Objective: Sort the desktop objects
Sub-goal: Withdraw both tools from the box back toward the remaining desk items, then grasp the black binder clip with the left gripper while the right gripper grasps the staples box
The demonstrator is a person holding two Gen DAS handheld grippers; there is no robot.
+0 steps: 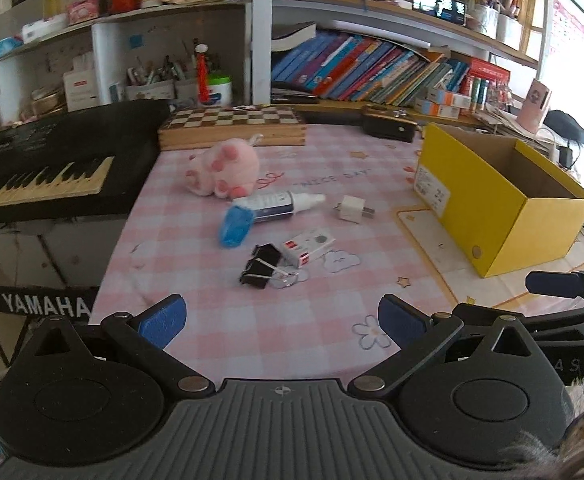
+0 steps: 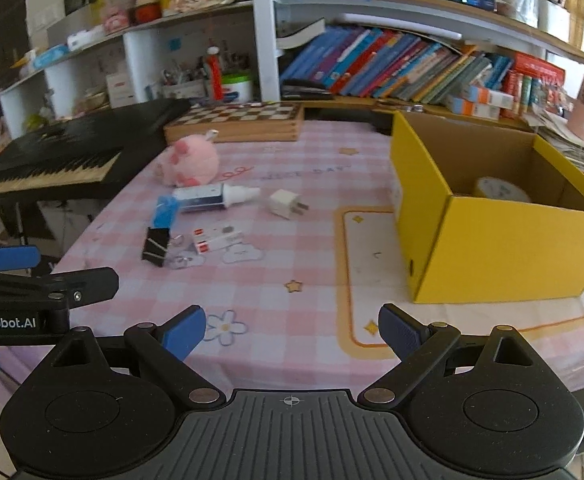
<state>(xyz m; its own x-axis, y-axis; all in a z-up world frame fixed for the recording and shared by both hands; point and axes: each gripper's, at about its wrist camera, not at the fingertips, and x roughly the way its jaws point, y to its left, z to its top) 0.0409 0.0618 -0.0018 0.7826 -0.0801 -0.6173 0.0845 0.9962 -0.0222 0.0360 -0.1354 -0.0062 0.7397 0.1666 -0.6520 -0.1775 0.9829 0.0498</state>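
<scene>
On the pink checked tablecloth [image 1: 219, 312] lie a pink plush toy [image 1: 225, 170], a white and blue tube [image 1: 277, 205] with a blue cap piece [image 1: 233, 226] beside it, a white plug adapter [image 1: 352, 209], a small white and red box [image 1: 308, 246] and a black binder clip [image 1: 261, 266]. An open yellow box [image 1: 504, 196] stands at the right; in the right wrist view a white roll [image 2: 500, 190] lies inside the yellow box [image 2: 492, 252]. My left gripper [image 1: 281, 322] is open near the table's front edge, short of the clip. My right gripper [image 2: 292, 330] is open, empty, left of the box.
A black Yamaha keyboard [image 1: 43, 172] borders the table's left side. A wooden chessboard case [image 1: 233, 126] lies at the back, with a dark case [image 1: 390, 124] to its right. Shelves crowded with books [image 1: 372, 68] and jars rise behind. Papers pile up at the far right.
</scene>
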